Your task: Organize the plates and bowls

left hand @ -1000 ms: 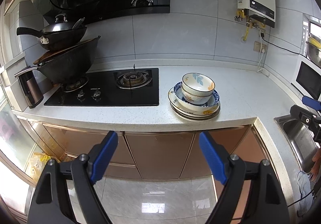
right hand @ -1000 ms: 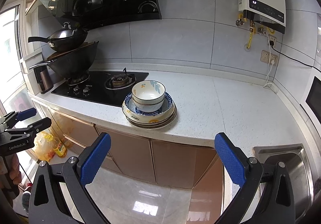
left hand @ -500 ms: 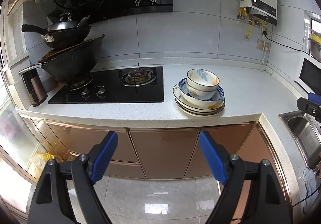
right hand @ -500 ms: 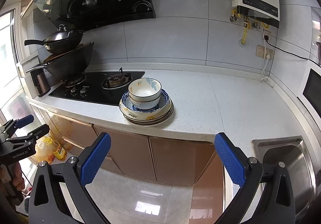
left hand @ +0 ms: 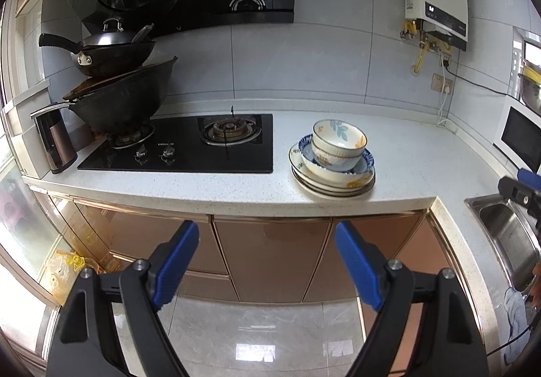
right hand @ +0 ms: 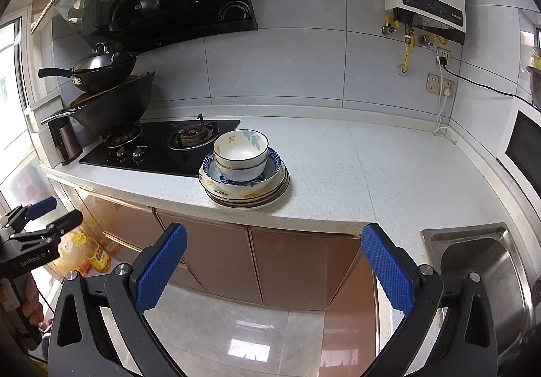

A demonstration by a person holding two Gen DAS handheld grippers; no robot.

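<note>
Both hand-held grippers hang over the floor in front of the copper-coloured cabinet doors, short of the bench edge. Left hand-held gripper (left hand: 267, 255), black-armed with blue pads, stands wide open with nothing between its fingers; the right hand-held gripper (right hand: 274, 260) is likewise spread wide and empty.

From the left along the white speckled stone bench (right hand: 389, 171): a brown-and-steel electric kettle (left hand: 54, 140) stands at the far end, then a black glass gas hob (left hand: 189, 144) carries a large black wok (left hand: 121, 103) with a smaller lidded black wok (left hand: 111, 51) stacked on top. Just right of the hob, near the front edge, sits the pile of dishes: several cream plates with dark rims (right hand: 247, 196) at the bottom, a shallow blue-patterned bowl (right hand: 272, 162) on them, and a cream bowl with blue leaf and yellow flower print (right hand: 240, 150) nested upright on top. Farther right the bench turns a corner to a stainless steel sink (right hand: 487, 262).
</note>
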